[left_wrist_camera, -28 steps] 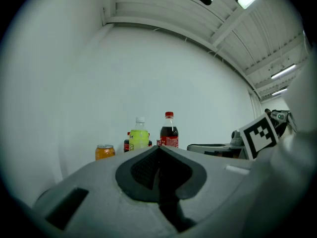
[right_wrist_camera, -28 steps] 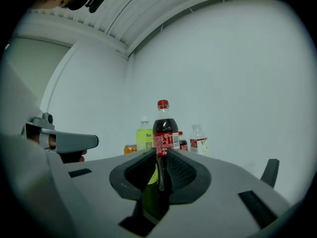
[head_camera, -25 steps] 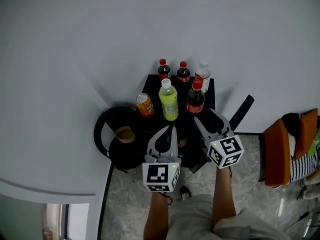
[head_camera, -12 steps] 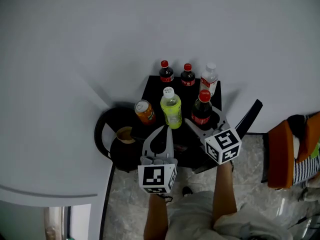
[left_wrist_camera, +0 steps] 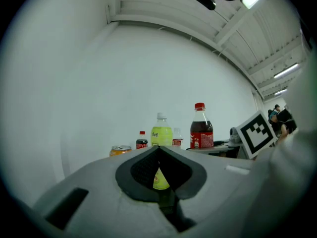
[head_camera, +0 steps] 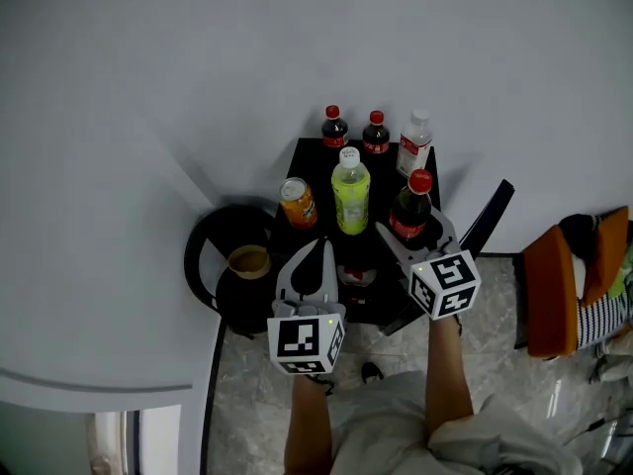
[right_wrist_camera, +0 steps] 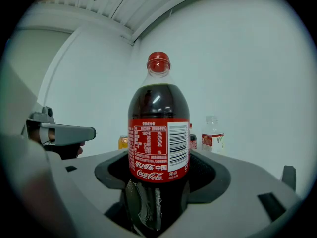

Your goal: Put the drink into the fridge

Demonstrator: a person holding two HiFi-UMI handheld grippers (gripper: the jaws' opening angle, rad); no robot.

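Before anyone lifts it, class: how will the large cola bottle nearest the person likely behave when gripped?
The cola bottle looks nearly full, so probably heavy for its size. Its smooth round wall may slip or dent slightly under a squeeze. Tall and slim, it could tip if nudged near the red cap.

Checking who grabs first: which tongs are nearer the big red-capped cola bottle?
Right. The right tongs have the cola bottle between their jaws, which have just been opening. The left tongs point at the green bottle, apart from the cola bottle, to its left.
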